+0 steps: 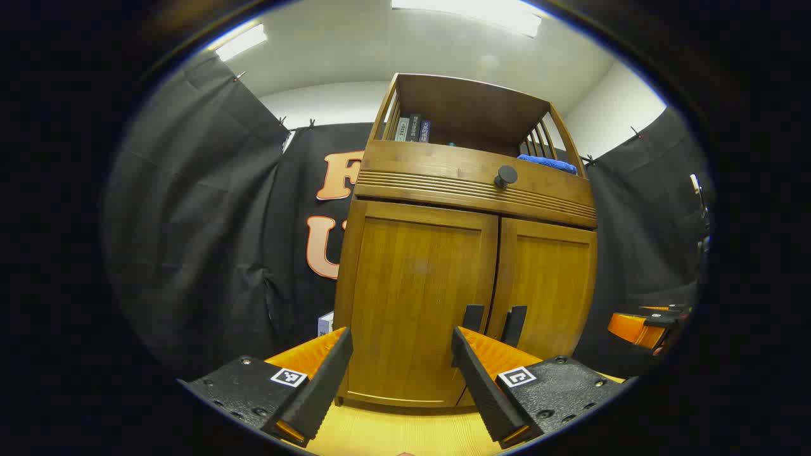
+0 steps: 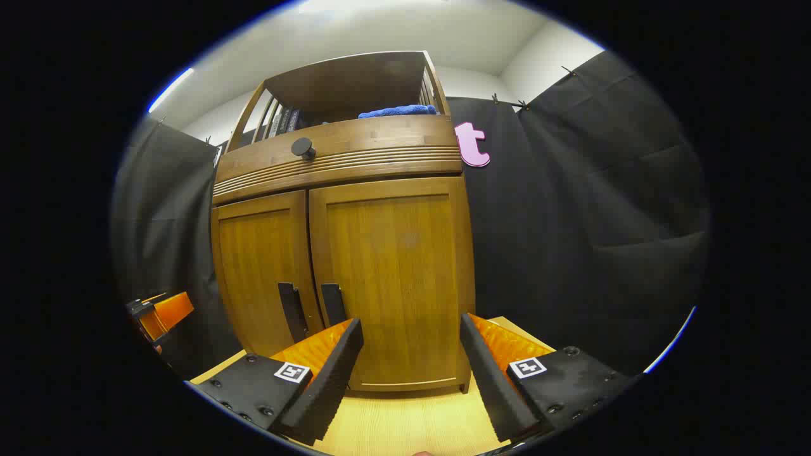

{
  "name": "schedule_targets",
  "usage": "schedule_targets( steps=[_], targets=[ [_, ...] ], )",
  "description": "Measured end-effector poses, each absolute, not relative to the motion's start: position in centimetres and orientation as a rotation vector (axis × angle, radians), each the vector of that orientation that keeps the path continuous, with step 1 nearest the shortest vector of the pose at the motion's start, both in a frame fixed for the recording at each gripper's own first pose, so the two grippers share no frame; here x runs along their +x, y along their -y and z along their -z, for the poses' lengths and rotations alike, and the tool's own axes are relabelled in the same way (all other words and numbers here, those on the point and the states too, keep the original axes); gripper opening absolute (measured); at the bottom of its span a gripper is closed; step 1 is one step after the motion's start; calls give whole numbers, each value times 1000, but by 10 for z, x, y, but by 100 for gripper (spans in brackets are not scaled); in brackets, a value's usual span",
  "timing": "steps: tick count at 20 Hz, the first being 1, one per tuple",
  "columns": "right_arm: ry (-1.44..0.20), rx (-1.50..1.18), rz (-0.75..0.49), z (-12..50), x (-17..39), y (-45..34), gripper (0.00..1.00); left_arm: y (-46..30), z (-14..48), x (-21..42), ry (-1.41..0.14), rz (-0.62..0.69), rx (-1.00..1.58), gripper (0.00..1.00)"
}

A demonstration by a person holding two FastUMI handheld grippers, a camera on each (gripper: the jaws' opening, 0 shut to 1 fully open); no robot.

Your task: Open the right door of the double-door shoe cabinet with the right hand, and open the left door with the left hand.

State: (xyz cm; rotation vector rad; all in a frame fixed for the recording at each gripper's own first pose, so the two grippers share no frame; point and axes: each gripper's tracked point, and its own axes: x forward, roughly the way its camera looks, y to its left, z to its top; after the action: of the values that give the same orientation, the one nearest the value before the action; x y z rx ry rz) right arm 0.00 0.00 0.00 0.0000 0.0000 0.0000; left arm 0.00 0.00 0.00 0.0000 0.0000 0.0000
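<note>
Left gripper view showed the cabinet (image 1: 469, 253) ahead on a pale wood surface (image 1: 405, 430), both doors closed, its base partly hidden behind the left gripper (image 1: 402, 367), whose fingers were spread and empty. The right gripper (image 2: 412, 361) was likewise released before the right door (image 2: 393, 278). Shelf items above the cabinet's drawer were hard to make out. Black cloth hung around the cabinet.

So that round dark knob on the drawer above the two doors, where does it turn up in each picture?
Left gripper view: the knob sits right of centre, upper half, above the gap between the doors.
Right gripper view: the knob sits left of centre, upper half.
Shared landmark: the blue cloth on the shelf above the drawer.
</note>
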Motion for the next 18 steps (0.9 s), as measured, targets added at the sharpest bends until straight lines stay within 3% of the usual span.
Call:
schedule_targets(
  steps=[1,18],
  targets=[
    [0,-1,-2,0,-1,-1,99,-2,0,-1,1,-2,1,95],
    [5,-12,-24,2,-7,-15,100,-13,1,-8,-5,-21,-14,92]
  ],
)
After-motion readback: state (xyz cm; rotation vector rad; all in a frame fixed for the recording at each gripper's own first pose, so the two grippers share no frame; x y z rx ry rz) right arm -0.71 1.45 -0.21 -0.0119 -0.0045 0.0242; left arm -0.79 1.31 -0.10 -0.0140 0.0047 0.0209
